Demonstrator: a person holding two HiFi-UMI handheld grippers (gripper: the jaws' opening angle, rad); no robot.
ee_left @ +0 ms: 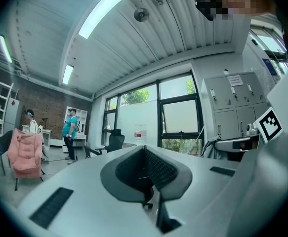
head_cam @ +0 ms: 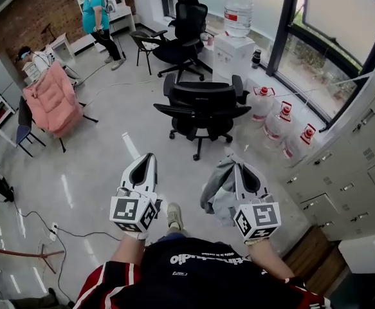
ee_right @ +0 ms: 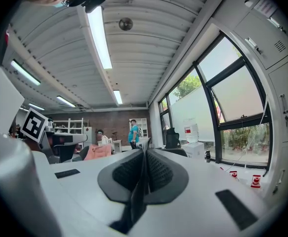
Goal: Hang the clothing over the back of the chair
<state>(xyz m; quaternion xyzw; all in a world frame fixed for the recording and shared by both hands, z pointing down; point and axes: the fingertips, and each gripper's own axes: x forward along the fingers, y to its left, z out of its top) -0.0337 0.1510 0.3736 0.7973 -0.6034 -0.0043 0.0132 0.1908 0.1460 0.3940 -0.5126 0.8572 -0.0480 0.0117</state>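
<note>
A black office chair (head_cam: 203,102) stands on the floor ahead of me, its back towards me. My right gripper (head_cam: 236,166) is shut on a grey piece of clothing (head_cam: 214,190), which hangs down on its left side. In the right gripper view a thin fold of that clothing (ee_right: 136,196) runs between the closed pads of the right gripper (ee_right: 144,153). My left gripper (head_cam: 150,158) is held level beside it, apart from the cloth. In the left gripper view the left gripper (ee_left: 144,149) has its pads together with nothing between them. Both grippers are short of the chair.
A second black chair (head_cam: 184,28) stands farther back by a water dispenser (head_cam: 235,40). Water bottles (head_cam: 280,122) line the window wall and grey lockers (head_cam: 361,166) are on the right. A pink-draped chair (head_cam: 52,98) and two people (head_cam: 96,15) are at the left.
</note>
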